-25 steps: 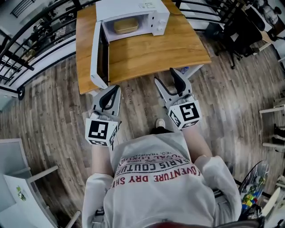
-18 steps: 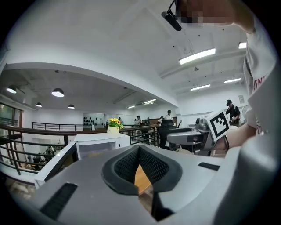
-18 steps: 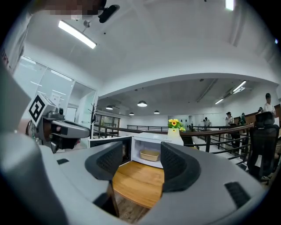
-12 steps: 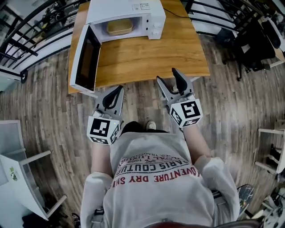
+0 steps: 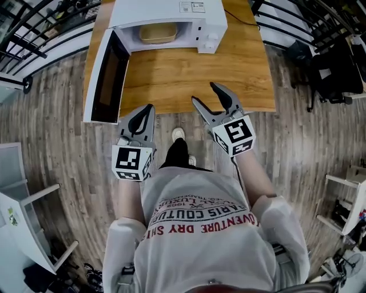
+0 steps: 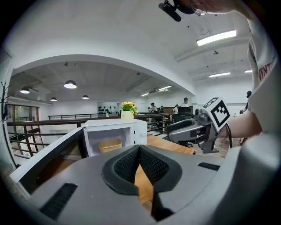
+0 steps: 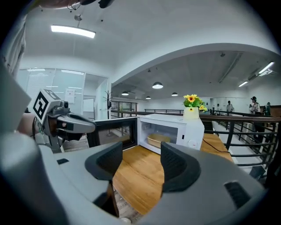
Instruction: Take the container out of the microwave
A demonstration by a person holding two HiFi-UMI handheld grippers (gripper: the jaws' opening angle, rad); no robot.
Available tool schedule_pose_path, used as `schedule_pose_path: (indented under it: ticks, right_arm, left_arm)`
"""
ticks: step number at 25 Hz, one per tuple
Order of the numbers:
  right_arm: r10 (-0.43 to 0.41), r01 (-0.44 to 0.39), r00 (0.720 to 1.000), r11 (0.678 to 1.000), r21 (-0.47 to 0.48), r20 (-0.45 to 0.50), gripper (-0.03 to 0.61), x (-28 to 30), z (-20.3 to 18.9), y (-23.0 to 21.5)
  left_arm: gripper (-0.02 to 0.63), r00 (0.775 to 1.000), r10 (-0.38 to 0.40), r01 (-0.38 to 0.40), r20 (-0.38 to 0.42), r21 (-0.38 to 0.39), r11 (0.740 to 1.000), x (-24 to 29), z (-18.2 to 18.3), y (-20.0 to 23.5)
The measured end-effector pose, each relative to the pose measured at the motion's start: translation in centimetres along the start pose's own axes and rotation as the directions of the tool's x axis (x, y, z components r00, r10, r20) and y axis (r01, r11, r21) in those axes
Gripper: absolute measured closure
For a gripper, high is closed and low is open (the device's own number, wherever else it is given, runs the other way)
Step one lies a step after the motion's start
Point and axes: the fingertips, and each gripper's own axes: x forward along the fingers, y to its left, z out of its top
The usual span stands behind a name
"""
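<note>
A: Your left gripper [image 5: 148, 110] points forward at the near edge of the table [image 5: 189, 74], jaws pressed together on nothing, beside the open door [image 5: 103, 77].

B: Your right gripper [image 5: 205, 93] is level beside it, jaws spread and empty. The container [image 5: 158, 33] sits inside the microwave [image 5: 171, 11].

The table [image 5: 189, 80] looks smooth wood, the microwave [image 5: 166, 10] glossy, the container [image 5: 158, 33] matt.

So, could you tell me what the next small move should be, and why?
Probably advance the right hand-held gripper toward the tan container inside the microwave: the door stands open, that gripper's jaws are apart, and it hangs well short.
</note>
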Motion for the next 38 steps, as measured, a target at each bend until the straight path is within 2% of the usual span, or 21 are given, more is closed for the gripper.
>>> schedule_pose_path:
  ticks: [3, 8, 14, 20, 25, 30, 33, 36, 38]
  right_arm:
    - [0.04, -0.042, 0.998, 0.998, -0.039, -0.048, 0.313, 3.7, 0.1, -1.0]
    - [0.087, -0.101, 0.988, 0.988, -0.112, -0.127, 0.313, 9.8, -0.4, -2.2]
    - [0.116, -0.155, 0.97, 0.973, -0.172, -0.214, 0.316, 16.6, -0.5, -3.2]
    - [0.134, -0.237, 0.931, 0.929, -0.284, -0.339, 0.314, 23.2, -1.7, -4.7]
    - [0.126, -0.304, 0.892, 0.878, -0.369, -0.434, 0.316, 28.0, -3.1, -5.2]
    - [0.118, -0.393, 0.815, 0.831, -0.393, -0.567, 0.316, 31.6, -5.9, -6.0]
    - [0.089, -0.45, 0.777, 0.77, -0.452, -0.623, 0.316, 33.0, -7.4, -6.5]
    - [0.044, -0.497, 0.76, 0.683, -0.536, -0.648, 0.347, 33.9, -8.3, -6.8]
    - [0.028, -0.517, 0.75, 0.649, -0.559, -0.661, 0.365, 34.4, -9.0, -7.0]
  left_arm:
    - [0.598, 1.0, -0.006, 0.006, 0.023, 0.008, 1.0, 2.4, 0.5, 2.0]
    - [0.598, 0.998, 0.027, -0.026, 0.053, -0.03, 0.999, 5.6, 0.6, 6.3]
    - [0.598, 0.995, 0.045, -0.042, 0.093, -0.034, 0.999, 8.5, 1.6, 10.6]
    - [0.598, 0.994, 0.044, -0.039, 0.103, -0.049, 0.998, 11.1, 1.8, 13.7]
    - [0.598, 0.994, 0.031, -0.027, 0.106, -0.041, 0.999, 12.3, 2.2, 15.3]
    - [0.598, 0.994, 0.019, -0.014, 0.112, -0.045, 0.999, 13.7, 2.7, 16.0]
    - [0.598, 0.994, 0.023, -0.017, 0.109, -0.06, 0.998, 14.1, 2.5, 16.5]
    - [0.598, 0.994, 0.027, -0.02, 0.105, -0.073, 0.997, 14.3, 2.4, 16.8]
    - [0.598, 0.994, 0.029, -0.02, 0.104, -0.084, 0.996, 14.4, 2.2, 17.0]
